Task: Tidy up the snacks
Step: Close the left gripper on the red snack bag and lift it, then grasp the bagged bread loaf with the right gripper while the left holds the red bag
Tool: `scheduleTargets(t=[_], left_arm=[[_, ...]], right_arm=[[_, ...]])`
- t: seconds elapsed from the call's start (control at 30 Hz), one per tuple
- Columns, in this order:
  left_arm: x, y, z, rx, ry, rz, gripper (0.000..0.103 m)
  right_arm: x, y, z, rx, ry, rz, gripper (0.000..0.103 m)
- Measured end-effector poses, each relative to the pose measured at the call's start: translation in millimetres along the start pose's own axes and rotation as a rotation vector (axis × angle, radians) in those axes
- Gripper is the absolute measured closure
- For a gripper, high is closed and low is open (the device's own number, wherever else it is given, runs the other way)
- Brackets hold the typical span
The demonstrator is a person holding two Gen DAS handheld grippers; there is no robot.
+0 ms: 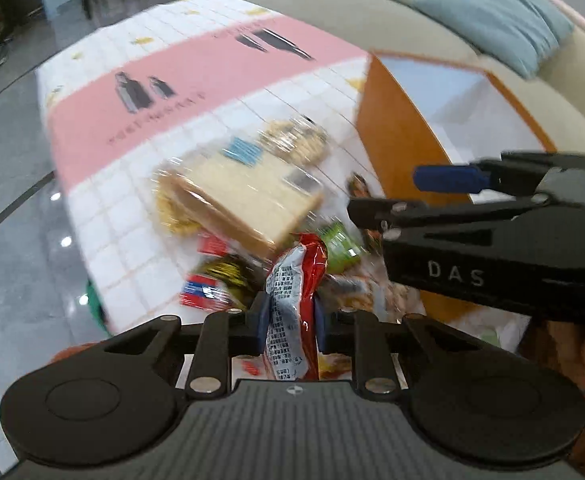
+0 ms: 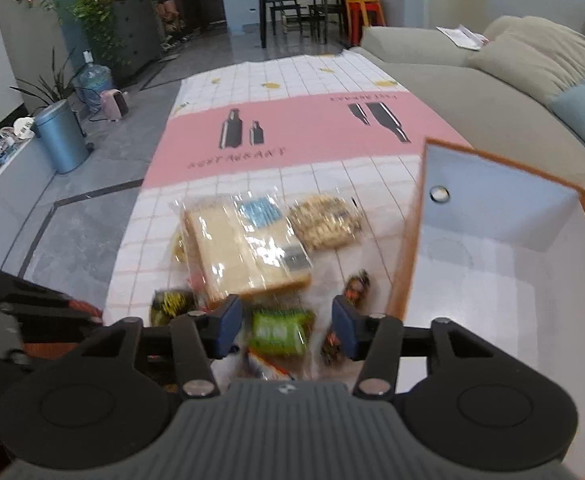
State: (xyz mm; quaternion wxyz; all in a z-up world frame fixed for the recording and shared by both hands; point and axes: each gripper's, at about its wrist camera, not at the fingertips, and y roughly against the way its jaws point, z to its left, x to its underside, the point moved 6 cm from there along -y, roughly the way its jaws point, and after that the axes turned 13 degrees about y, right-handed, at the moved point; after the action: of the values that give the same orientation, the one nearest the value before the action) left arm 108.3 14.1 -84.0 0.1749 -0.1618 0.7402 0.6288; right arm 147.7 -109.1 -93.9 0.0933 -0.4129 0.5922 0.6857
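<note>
- The left gripper (image 1: pixel 291 318) has its two blue-padded fingers (image 1: pixel 262 320) closed on a crinkly red and silver foil snack packet (image 1: pixel 294 300), pinched across its middle so that the twisted red top stands up above the fingers.
- The packet looks light, soft and slippery. It crumples where it is squeezed, so a hold across the flat middle seems safer than one on the loose end seal.
- Just beyond the left fingers lies a heap of wrapped snacks on the worktop, blurred in this view.
- The right gripper (image 2: pixel 287 326) has its fingers (image 2: pixel 228 326) apart with nothing pressed between them. A small green foil snack packet (image 2: pixel 280 330) lies in the gap below, untouched by either pad.
- That green packet also looks light and pliable. Closing on its short sides would likely grip best.
- Just ahead of the right fingers sits a clear plastic bag of sliced pale bread (image 2: pixel 244 252). It is soft and easily crushed, so it wants a gentle hold on the bag's edge.
- Beyond the bread lies a clear bag of pale crunchy pieces (image 2: pixel 326 222), probably brittle.
- To the right of both pairs of fingers stands an open orange box with a white inside (image 2: pixel 504 248), seemingly empty, probably where the snacks go.
- Everything rests on a worktop (image 2: pixel 292 140) covered by a white-checked cloth with a pink band.
- A beige sofa (image 2: pixel 472 92) lies beyond, to the right.
</note>
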Motion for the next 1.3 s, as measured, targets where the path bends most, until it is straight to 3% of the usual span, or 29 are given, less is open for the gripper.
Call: scheduleTargets(t=[0.13, 0.2, 0.27, 0.5, 0.67, 0.83, 1.03, 1.3], left_arm=[[-21.9, 27.4, 24.3, -0.004, 0.102, -0.075, 0.08], [-33.1, 35.3, 39.5, -0.035, 0.149, -0.119, 0.08], [-41.8, 34.8, 52.8, -0.063, 0.179, -0.149, 0.08], [-48.5, 12.1, 79.1, -0.094, 0.274, -0.14, 0.08], [-47.2, 3.5, 91.2, -0.098, 0.306, -0.118, 0.08], [-42.8, -0.5, 98.9, -0.108, 0.327, -0.095, 0.08], [-40.9, 1.7, 95.3, -0.091, 0.33, -0.096, 0.08], [-39.7, 18.5, 80.6, -0.074, 0.323, -0.12, 0.08]], right_arm=[[-15.5, -13.1, 5.6, -0.017, 0.04, 0.001, 0.041], [-21.5, -25.6, 12.0, -0.017, 0.066, 0.018, 0.031], [-25.9, -40.2, 21.6, -0.016, 0.101, 0.035, 0.031], [-34.6, -102.2, 60.3, -0.027, 0.239, 0.131, 0.031], [-34.8, -137.9, 70.1, 0.012, 0.293, 0.191, 0.031], [-31.5, -155.6, 68.9, 0.072, 0.331, 0.214, 0.022], [-34.0, -143.5, 65.4, 0.067, 0.347, 0.191, 0.042], [-46.3, -94.3, 45.6, 0.083, 0.295, 0.096, 0.075]])
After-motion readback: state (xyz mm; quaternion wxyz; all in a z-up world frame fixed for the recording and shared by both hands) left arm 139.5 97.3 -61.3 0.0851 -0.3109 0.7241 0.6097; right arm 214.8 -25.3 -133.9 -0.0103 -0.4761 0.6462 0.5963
